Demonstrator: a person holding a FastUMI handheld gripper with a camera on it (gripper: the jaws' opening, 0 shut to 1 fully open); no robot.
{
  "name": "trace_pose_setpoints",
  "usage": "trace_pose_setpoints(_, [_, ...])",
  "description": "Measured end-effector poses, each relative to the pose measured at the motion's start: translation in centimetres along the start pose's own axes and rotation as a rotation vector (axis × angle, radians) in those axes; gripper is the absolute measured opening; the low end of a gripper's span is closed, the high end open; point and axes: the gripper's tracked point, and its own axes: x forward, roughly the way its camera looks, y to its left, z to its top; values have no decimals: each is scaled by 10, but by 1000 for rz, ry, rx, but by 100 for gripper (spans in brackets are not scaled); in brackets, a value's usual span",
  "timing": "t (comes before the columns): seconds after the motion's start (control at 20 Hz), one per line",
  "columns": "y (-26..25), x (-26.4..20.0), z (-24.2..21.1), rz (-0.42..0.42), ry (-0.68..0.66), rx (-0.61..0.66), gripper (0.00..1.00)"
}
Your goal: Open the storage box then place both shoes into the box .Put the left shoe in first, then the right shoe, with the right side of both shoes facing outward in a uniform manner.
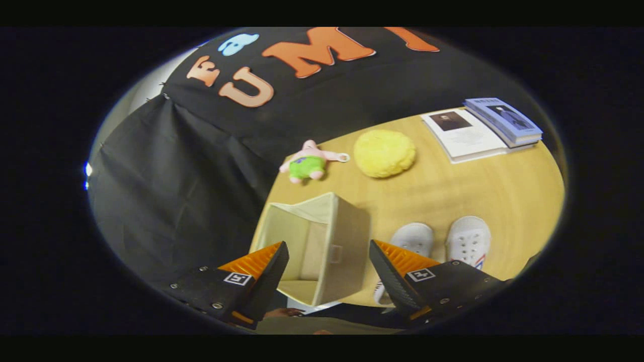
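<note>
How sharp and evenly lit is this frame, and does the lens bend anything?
Gripper view: strong fisheye bending, the table edge curves; slight overall softness; even lighting, no harsh glare; storage box readable between the open gripper fingers, shoes just beyond.

Bare table [443, 191] between storage box [322, 246], shoes [437, 241] and yellow cushion [385, 153].

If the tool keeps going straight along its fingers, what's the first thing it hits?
Most likely the open beige fabric storage box: it sits between and just ahead of the open tool fingers, mouth facing them. Depth is unclear, so it may enter the opening before touching a wall. The two white perforated shoes lie off to the side.
</note>
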Motion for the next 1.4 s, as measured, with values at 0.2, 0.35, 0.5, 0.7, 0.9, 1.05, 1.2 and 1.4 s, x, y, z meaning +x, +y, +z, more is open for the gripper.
trace_pose_setpoints(0.2, [-71,12,-48,-119,92,14,96])
trace_pose_setpoints(0.35, [-102,26,-81,-206,181,2,94])
trace_pose_setpoints(0.5, [-123,42,-109,-264,249,1,87])
trace_pose_setpoints(0.7, [-129,60,-127,-278,299,0,68])
trace_pose_setpoints(0.9, [-129,77,-133,-274,334,29,48])
trace_pose_setpoints(1.05, [-132,80,-137,-290,345,68,30])
trace_pose_setpoints(1.2, [-131,77,-138,-246,343,137,14])
trace_pose_setpoints(1.4, [-111,73,-123,-135,293,254,6])
